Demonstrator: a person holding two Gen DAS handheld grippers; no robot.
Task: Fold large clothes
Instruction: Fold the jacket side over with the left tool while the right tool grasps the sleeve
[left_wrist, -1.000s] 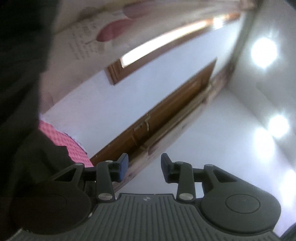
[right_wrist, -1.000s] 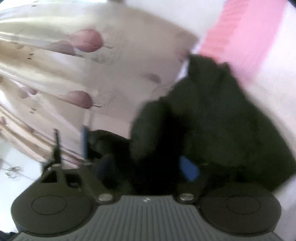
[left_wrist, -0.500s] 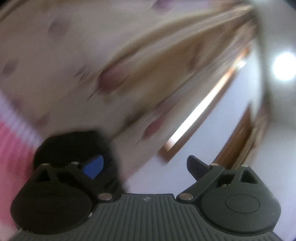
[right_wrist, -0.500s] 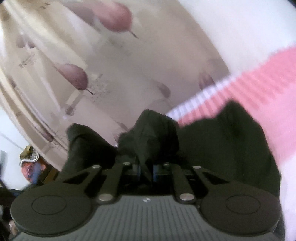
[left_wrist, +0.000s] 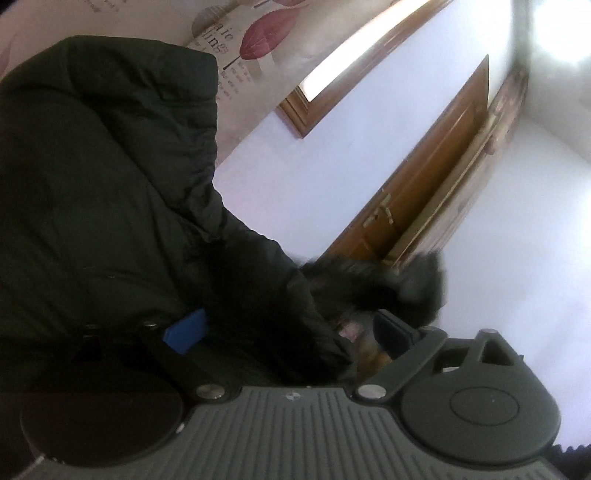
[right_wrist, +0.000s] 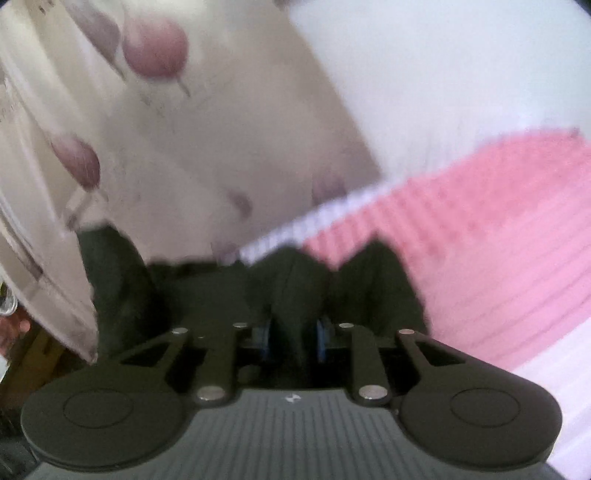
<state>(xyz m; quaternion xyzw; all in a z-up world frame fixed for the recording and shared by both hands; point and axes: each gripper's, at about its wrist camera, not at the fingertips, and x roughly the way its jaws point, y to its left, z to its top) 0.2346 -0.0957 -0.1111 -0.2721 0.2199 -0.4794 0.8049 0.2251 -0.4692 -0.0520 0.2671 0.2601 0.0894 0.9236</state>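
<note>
Right tongs (right_wrist: 293, 332) clamped on a fold of the dark coat (right_wrist: 295, 280), lower centre of frame, over the pink bedspread (right_wrist: 480, 236). Left tongs (left_wrist: 288, 332) apart, coat (left_wrist: 103, 192) bulging between them. I judge it bulky, soft, slippery; I'd grip a seam or hem.

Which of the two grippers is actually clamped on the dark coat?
The right gripper: its blue pads pinch a fold of the dark coat. The left gripper stands wide open around the fabric.

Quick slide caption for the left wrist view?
Left gripper open around a fold of the dark coat, wooden door behind.
</note>
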